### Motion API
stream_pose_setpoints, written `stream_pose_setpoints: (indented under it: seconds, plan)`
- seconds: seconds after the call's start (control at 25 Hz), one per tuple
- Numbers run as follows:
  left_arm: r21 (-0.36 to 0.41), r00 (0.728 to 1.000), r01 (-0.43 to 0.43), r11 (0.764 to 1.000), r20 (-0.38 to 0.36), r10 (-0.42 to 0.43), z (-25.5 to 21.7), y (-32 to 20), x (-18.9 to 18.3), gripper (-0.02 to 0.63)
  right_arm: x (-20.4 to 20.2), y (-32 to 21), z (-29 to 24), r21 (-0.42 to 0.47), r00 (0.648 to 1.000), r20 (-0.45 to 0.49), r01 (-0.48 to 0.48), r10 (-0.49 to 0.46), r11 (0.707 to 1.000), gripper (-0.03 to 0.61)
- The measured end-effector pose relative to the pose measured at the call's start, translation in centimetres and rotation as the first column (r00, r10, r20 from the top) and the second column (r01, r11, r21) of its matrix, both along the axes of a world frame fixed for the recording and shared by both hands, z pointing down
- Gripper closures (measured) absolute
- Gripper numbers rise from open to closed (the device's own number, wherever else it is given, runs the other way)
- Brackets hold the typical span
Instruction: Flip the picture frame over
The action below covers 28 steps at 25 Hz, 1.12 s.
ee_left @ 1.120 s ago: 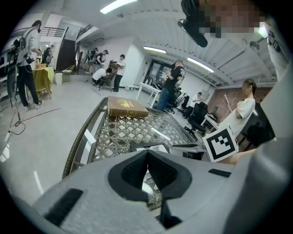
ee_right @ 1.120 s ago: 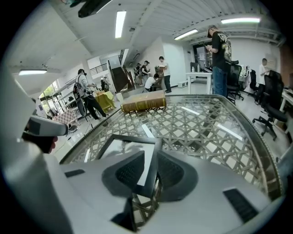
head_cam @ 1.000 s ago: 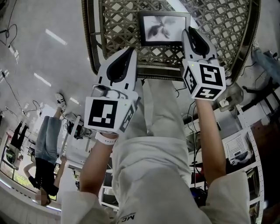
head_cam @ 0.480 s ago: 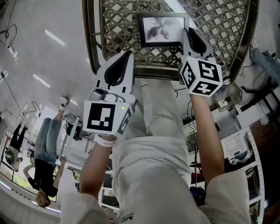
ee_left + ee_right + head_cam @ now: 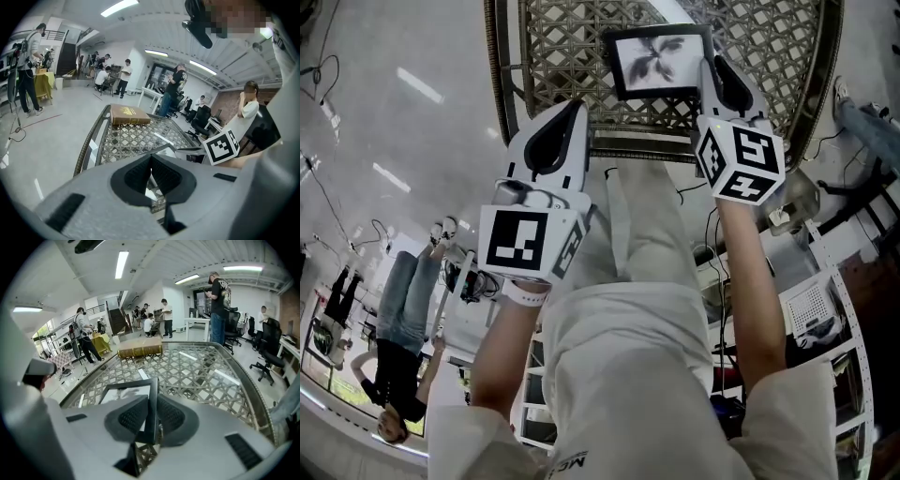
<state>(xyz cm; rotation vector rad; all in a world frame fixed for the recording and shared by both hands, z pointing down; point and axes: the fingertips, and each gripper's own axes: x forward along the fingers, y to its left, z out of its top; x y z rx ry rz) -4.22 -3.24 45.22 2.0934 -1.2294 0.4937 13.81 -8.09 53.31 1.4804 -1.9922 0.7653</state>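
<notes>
The black picture frame point(image 5: 664, 58) shows a grey flower print, face up, on the lattice-top glass table point(image 5: 502, 94). My right gripper point(image 5: 711, 66) is shut on the frame's right edge. In the right gripper view that dark edge point(image 5: 152, 401) stands on end between the ribbed pads, with the print point(image 5: 125, 394) to the left. My left gripper point(image 5: 575, 112) hovers over the table's near rim, left of the frame, shut with nothing in it point(image 5: 151, 171). In the left gripper view a corner of the frame point(image 5: 164, 149) and the right gripper's marker cube point(image 5: 221, 146) show beyond it.
A brown book point(image 5: 139, 347) lies at the table's far end point(image 5: 129, 115). The table has a rounded woven rim point(image 5: 91, 140). People stand and sit at desks and office chairs point(image 5: 265, 350) beyond it.
The frame and my right gripper have shifted slightly right and farther up the view, the frame now a little tilted. The left gripper has barely moved.
</notes>
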Motion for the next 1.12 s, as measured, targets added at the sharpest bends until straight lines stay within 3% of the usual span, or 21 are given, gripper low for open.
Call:
stream_pose_setpoints:
  seconds: [0.4,0.76,1.12]
  plan:
    - [0.021,1.0,-0.012,1.0,-0.015,0.012,-2.5,0.5,-0.1,0.589,0.6,0.8,-3.8,0.014,1.0,-0.016,-0.002,0.002,1.0,0.502]
    - [0.023,0.999,-0.023,0.999,-0.022,0.023,-2.8,0.7,0.0,0.589,2.6,0.4,-5.8,0.081,0.98,-0.198,0.036,-0.019,0.996,0.502]
    - [0.028,0.998,-0.051,0.998,-0.023,0.051,-3.3,0.9,0.9,0.589,5.5,-1.7,-7.3,0.158,0.932,-0.358,0.115,-0.052,0.981,0.502]
